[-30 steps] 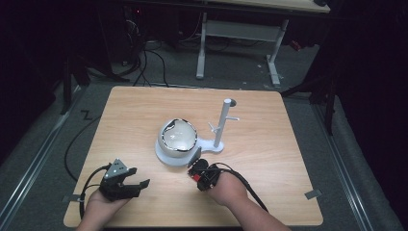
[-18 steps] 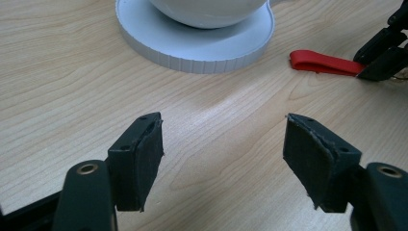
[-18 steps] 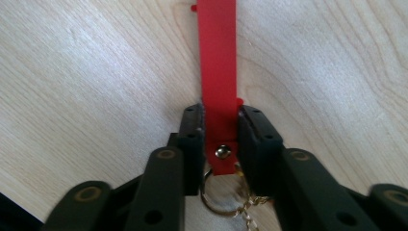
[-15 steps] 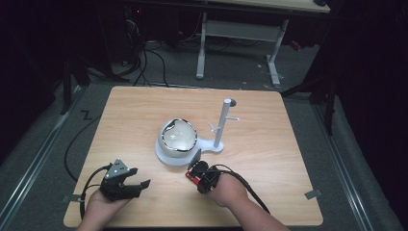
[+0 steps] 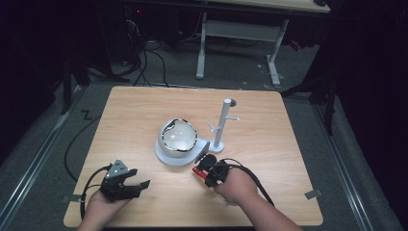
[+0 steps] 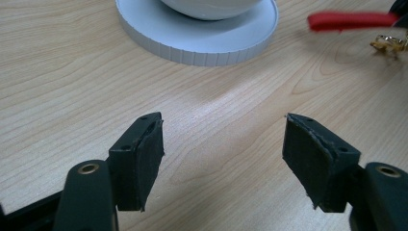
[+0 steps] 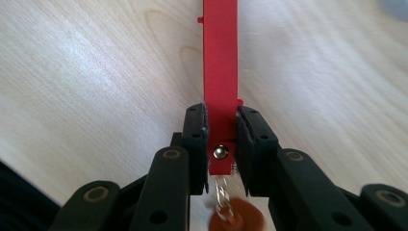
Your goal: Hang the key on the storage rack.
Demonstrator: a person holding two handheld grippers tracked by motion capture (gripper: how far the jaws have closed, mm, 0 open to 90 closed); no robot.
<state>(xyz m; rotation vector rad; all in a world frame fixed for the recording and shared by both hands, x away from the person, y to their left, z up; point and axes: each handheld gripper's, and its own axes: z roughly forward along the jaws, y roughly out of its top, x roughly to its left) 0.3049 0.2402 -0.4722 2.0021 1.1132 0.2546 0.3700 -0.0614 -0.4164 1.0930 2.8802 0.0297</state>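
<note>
Right gripper [image 7: 220,144] has the red key tag [image 7: 220,67] pinched tight between its jaws, chain dangling underneath, just above the desk [image 5: 144,110] near the front edge. Left gripper [image 6: 223,159] sits spread wide with nothing in it by the front-left corner. Looks like pickup's done and the white peg stand [image 5: 222,126] mid-desk hasn't got it hung yet.

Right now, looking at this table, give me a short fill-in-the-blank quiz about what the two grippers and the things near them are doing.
1. The right gripper is shut on a flat strap coloured ____.
2. The left gripper has its jaws ____, with nothing between them.
3. The round white dish stands on a table made of ____.
4. Beside the dish rises a white ____ with short pegs.

Missing words: red; open; wood; stand
</note>
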